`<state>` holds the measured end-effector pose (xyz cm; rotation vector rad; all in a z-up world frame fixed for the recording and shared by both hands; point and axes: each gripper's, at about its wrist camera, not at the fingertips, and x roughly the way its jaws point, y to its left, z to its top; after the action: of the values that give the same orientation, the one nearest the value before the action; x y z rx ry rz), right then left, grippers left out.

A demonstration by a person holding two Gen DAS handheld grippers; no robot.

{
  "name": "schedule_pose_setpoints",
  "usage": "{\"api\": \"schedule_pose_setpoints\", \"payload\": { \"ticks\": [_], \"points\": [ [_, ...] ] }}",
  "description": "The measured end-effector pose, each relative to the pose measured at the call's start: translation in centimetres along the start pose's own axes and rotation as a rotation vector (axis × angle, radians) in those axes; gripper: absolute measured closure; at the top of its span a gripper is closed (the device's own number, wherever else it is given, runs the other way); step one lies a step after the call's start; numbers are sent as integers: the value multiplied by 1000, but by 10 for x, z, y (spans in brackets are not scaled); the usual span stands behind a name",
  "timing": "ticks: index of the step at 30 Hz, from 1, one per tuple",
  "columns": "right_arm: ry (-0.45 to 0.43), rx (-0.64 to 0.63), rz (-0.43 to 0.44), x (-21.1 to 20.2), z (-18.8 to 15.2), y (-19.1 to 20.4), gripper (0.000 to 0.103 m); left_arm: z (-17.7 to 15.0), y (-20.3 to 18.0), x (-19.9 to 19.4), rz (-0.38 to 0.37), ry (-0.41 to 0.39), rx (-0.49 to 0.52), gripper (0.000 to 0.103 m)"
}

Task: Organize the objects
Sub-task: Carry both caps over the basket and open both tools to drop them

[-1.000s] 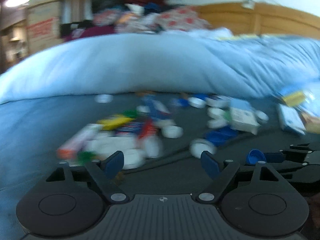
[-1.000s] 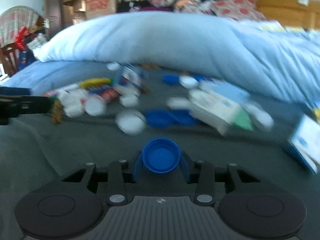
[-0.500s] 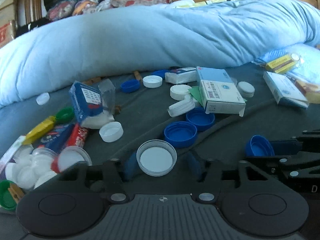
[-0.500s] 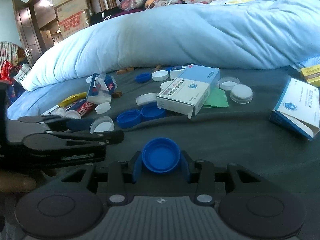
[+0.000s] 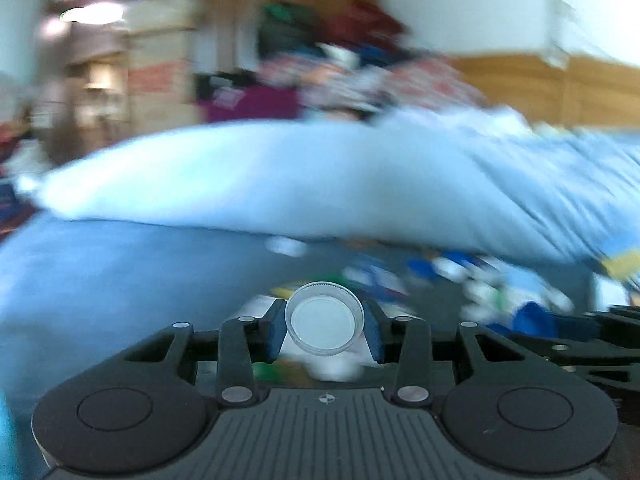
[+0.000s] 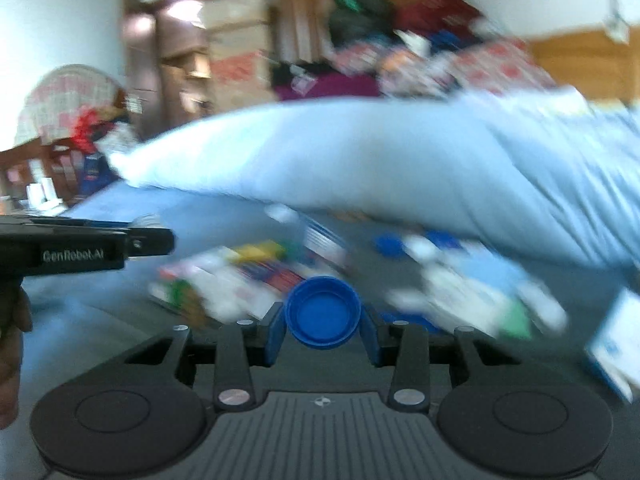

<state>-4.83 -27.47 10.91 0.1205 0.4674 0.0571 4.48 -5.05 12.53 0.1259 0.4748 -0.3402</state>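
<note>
My left gripper (image 5: 324, 330) is shut on a clear lid with a white inside (image 5: 324, 319) and holds it above the bed. My right gripper (image 6: 322, 330) is shut on a blue bottle cap (image 6: 322, 312), also lifted. The right gripper with its blue cap shows at the right edge of the left wrist view (image 5: 536, 322). The left gripper's body shows at the left of the right wrist view (image 6: 80, 250). Below lies a blurred scatter of caps, tubes and small boxes (image 6: 256, 276) on the dark blue-grey sheet (image 6: 100, 328).
A big light blue duvet (image 5: 320, 184) lies across the bed behind the scatter. A white and blue box (image 6: 616, 348) lies at the right. Cardboard boxes (image 6: 236, 44) and piled clothes (image 6: 400, 52) stand behind the bed.
My left gripper has closed on the clear lid and lifted it off the sheet. Both views have tilted up and blurred. The right gripper still holds its blue cap.
</note>
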Motion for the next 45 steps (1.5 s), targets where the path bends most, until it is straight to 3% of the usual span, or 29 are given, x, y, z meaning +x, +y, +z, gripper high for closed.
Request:
{"api": "schedule_pose_setpoints", "payload": {
  "ticks": [7, 11, 15, 20, 26, 33, 45],
  "points": [
    [-115, -134, 265, -14, 83, 138, 60, 14, 140, -110, 405, -77, -197, 62],
    [-94, -161, 423, -11, 118, 216, 60, 4, 207, -156, 558, -84, -315, 62],
    [-34, -198, 530, -2, 135, 287, 60, -9, 259, -180, 658, -42, -408, 62],
    [51, -291, 607, 2, 128, 368, 60, -33, 307, -194, 697, 40, -487, 62],
    [119, -350, 639, 1, 109, 425, 60, -54, 324, -192, 684, 88, -525, 62],
    [145, -370, 634, 2, 101, 447, 60, -68, 327, -189, 673, 86, -549, 62],
    [151, -372, 630, 16, 95, 440, 60, -72, 332, -188, 666, 72, -556, 62]
  ]
}}
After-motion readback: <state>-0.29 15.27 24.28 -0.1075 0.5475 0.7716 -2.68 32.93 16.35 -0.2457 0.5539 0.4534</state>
